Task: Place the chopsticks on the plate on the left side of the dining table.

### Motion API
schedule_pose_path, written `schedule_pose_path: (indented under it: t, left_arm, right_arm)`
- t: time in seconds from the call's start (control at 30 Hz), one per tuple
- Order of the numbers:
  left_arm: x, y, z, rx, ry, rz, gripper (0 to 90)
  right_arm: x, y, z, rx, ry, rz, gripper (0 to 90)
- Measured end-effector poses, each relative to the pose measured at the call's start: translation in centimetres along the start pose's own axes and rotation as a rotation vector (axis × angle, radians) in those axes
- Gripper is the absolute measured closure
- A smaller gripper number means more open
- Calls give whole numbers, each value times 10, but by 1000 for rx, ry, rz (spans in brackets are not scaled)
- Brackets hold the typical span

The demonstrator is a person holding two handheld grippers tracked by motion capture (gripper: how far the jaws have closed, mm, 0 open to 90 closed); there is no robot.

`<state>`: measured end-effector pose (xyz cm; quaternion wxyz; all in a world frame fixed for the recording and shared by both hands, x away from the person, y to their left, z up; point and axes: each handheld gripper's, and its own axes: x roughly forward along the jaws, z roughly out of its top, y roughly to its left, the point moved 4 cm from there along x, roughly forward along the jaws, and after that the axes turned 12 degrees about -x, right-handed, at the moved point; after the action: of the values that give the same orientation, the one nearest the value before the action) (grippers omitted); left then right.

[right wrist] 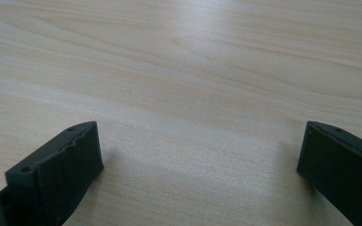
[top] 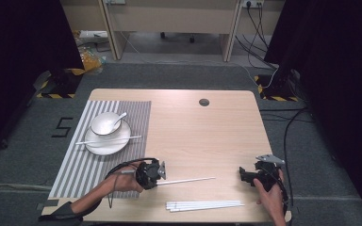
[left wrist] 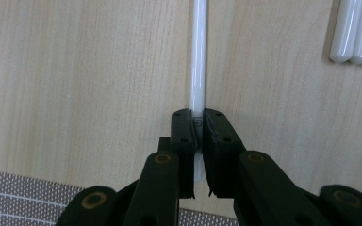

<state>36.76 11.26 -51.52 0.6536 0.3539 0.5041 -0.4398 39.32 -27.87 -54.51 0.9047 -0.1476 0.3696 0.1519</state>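
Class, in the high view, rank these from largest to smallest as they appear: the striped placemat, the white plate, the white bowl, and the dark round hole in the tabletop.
1. Striped placemat
2. White plate
3. White bowl, which sits on the plate
4. Dark round hole, farthest from the camera, yet plainly smallest

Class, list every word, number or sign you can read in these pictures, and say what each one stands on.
"5": a black figure marked on the grey carpet floor, left of the wooden table.
"S" or "5", too small to tell which: a tiny mark on the white plastic chopstick, just where the left gripper clamps it.
Nothing else readable.
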Motion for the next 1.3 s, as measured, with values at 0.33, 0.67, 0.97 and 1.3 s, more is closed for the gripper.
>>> schedule_pose_path:
  t: [0.33,0.67,0.97,1.3]
  left_arm:
    - [-3,-1,15,-76,-63,-8,662]
    - [1,-4,40,-105,-71,-39,662]
    - [5,-5,53,-116,-54,-70,681]
    - [10,-8,66,-104,-23,-79,703]
  right_arm:
    - [0,0,0,0,0,0,5]
    - [0,0,0,0,0,0,5]
    - [0,0,0,0,0,0,5]
    - [0,0,0,0,0,0,5]
